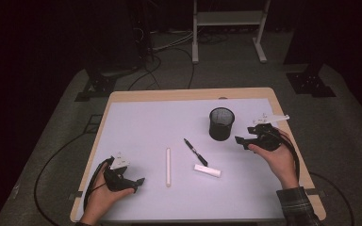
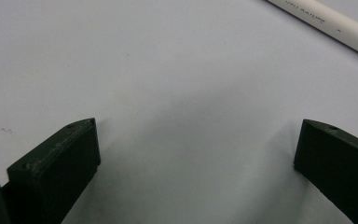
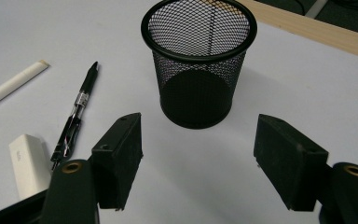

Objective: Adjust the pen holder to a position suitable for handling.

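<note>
1. Your right tongs (image 3: 198,158) stand wide apart with nothing between them, just short of the black mesh cup (image 3: 198,60).
2. The cup stands upright on the worktop (image 1: 136,122), near its far right side.
3. Your left tongs (image 2: 196,163) gape empty over bare worktop, near the white tube (image 1: 168,166).
4. The black pen (image 1: 195,151) and white eraser (image 1: 207,170) lie between your hands.

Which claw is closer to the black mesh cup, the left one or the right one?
Right. The right claw is open just beside the mesh cup, not touching it. The left claw is far away at the table's near left corner, also open.
</note>
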### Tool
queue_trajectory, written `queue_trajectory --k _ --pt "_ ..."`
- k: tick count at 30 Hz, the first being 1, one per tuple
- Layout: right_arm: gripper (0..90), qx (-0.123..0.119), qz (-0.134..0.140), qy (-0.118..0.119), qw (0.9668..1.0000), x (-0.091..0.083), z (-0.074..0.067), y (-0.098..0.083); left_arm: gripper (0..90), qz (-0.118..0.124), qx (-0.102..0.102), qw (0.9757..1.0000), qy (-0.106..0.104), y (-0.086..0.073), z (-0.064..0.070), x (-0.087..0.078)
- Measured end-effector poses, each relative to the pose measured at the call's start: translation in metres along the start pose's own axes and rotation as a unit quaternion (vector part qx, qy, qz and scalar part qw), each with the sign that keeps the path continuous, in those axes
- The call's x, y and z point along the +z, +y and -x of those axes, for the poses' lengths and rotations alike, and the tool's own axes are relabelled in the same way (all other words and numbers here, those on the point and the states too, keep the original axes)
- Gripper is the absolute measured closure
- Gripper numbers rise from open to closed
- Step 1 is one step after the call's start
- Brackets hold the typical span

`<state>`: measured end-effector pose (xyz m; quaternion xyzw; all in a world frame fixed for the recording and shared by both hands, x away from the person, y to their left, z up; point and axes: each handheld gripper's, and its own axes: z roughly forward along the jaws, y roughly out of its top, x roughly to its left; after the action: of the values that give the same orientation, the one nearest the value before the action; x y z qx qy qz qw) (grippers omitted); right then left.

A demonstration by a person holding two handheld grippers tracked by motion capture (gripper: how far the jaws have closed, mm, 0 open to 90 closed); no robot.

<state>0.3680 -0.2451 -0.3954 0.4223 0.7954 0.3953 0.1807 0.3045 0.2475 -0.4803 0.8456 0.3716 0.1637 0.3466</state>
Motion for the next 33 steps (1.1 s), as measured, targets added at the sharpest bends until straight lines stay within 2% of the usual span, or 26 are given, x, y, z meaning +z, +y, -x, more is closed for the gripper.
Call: queue_trajectory --k 33 --pt "39.1 0.004 0.000 -0.004 1.0000 0.012 0.011 0.037 0.0 -0.002 0.002 1.0000 0.000 0.000 0.000 0.000"
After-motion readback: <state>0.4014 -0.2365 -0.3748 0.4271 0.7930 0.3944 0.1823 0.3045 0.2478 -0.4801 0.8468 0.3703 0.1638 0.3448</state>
